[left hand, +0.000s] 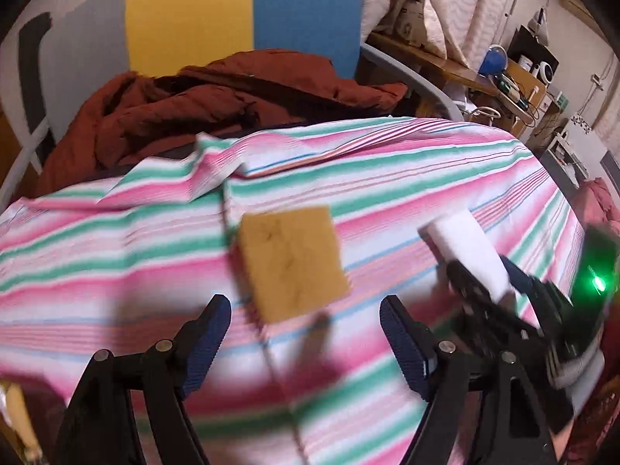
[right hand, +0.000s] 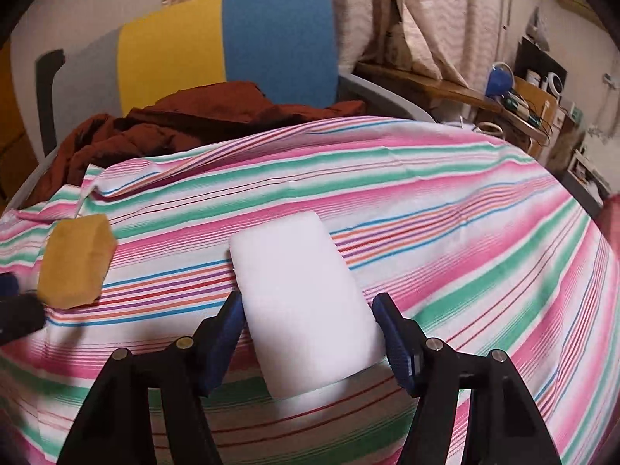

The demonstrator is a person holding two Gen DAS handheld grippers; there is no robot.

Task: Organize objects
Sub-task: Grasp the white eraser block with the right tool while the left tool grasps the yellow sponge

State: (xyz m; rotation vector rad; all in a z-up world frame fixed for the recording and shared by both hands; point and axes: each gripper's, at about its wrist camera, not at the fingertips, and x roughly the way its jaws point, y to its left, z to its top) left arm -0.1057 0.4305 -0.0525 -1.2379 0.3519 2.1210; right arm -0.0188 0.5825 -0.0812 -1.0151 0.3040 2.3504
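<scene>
A yellow-brown sponge (left hand: 292, 263) lies on the striped cloth (left hand: 116, 255), just ahead of my left gripper (left hand: 304, 317), which is open and empty. The sponge also shows at the left in the right wrist view (right hand: 75, 261). A white foam block (right hand: 302, 317) sits between the fingers of my right gripper (right hand: 308, 314), which is shut on it near its lower half. In the left wrist view the white block (left hand: 471, 252) and the right gripper (left hand: 484, 283) show at the right, beside the sponge.
A rust-brown jacket (left hand: 217, 104) is heaped at the far edge of the striped cloth (right hand: 465, 213). Behind it stands a chair with a yellow and blue back (left hand: 248, 15). A cluttered wooden shelf (left hand: 515, 77) and curtains are at the right.
</scene>
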